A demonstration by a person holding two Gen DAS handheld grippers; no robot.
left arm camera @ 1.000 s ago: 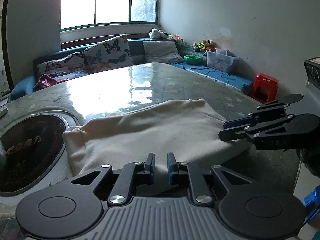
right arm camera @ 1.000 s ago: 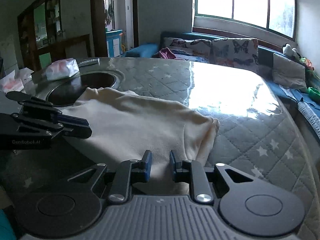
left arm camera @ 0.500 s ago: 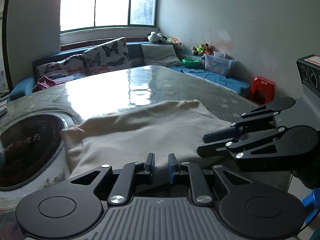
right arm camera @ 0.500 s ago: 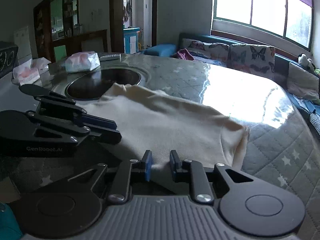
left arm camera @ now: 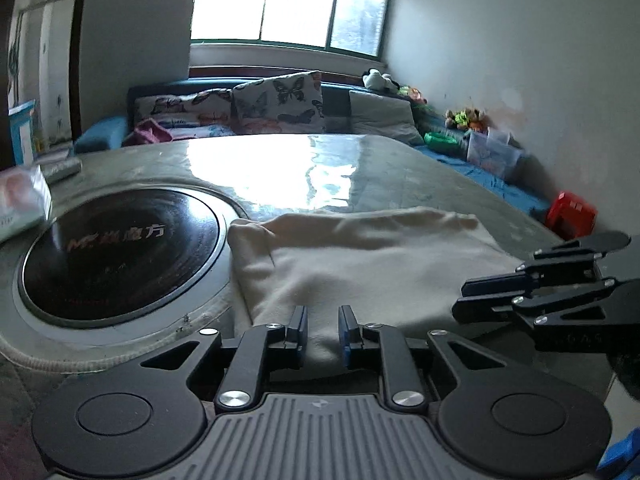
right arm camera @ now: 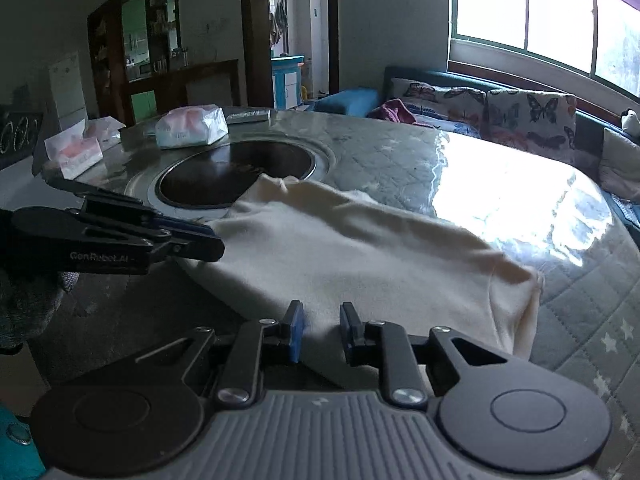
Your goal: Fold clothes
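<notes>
Both grippers pinch the near hem of a cream garment [left arm camera: 360, 264] on a quilted, plastic-covered table [right arm camera: 500, 176].

Left gripper [left arm camera: 323, 330] and right gripper [right arm camera: 322, 332], each low centre of its own view, close narrowly on cloth bunched between the fingers. Spread across mid-frame, the garment looks soft, light and limp, likely to sag and crease; edges and corners seem the surest hold. To its left a round black cooktop [left arm camera: 120, 252] bears Chinese characters. Seen from the side, the left gripper reads "GenRobot.AI". Tissue packs [right arm camera: 188, 126] sit upper left.

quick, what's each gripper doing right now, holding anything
Left gripper: shut on the near edge of the cream garment.
Right gripper: shut on the same garment's near edge.
</notes>
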